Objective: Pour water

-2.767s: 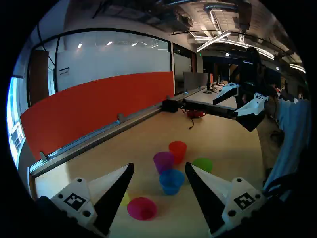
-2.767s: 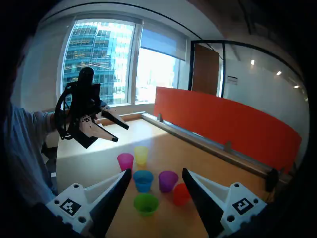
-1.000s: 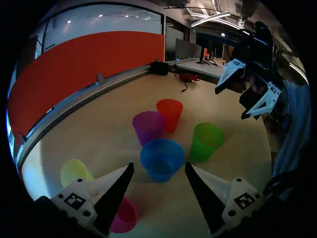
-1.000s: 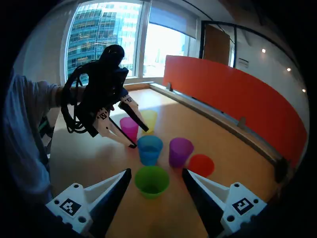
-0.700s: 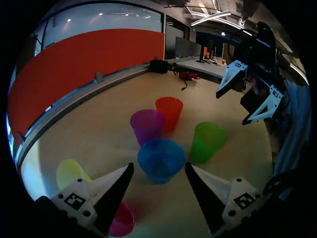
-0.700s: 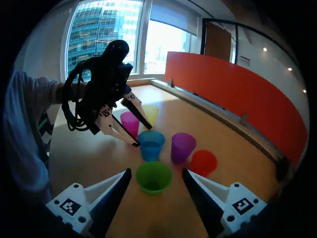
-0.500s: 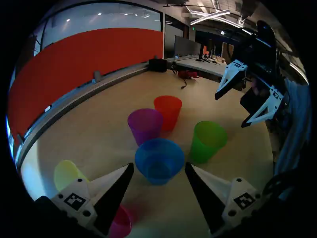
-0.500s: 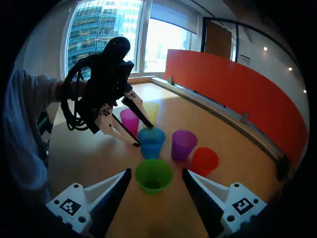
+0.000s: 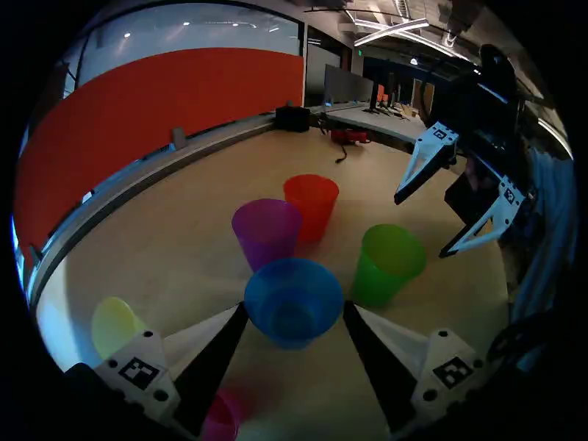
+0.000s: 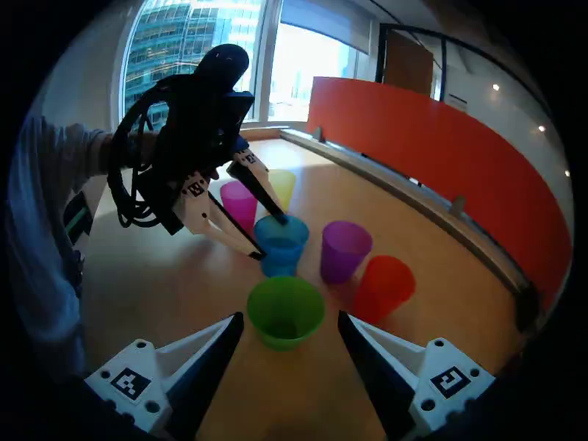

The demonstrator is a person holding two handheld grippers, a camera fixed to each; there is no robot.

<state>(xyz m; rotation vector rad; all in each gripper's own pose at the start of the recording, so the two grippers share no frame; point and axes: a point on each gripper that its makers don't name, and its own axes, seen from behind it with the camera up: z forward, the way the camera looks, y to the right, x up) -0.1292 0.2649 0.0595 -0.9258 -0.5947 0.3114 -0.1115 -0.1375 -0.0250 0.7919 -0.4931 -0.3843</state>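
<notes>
— Blue cup stands on the bench, right between the spread fingers of the left gripper, with a purple cup just behind it.
— And the right gripper?
— Fingers apart too, with the green cup just ahead of their tips. Square black-and-white tags sit on it.

Light wooden tabletop edged by a long orange partition. Tall windows, bright daylight, high-rise facade outside. Strip ceiling lights above dim office desks.
</notes>
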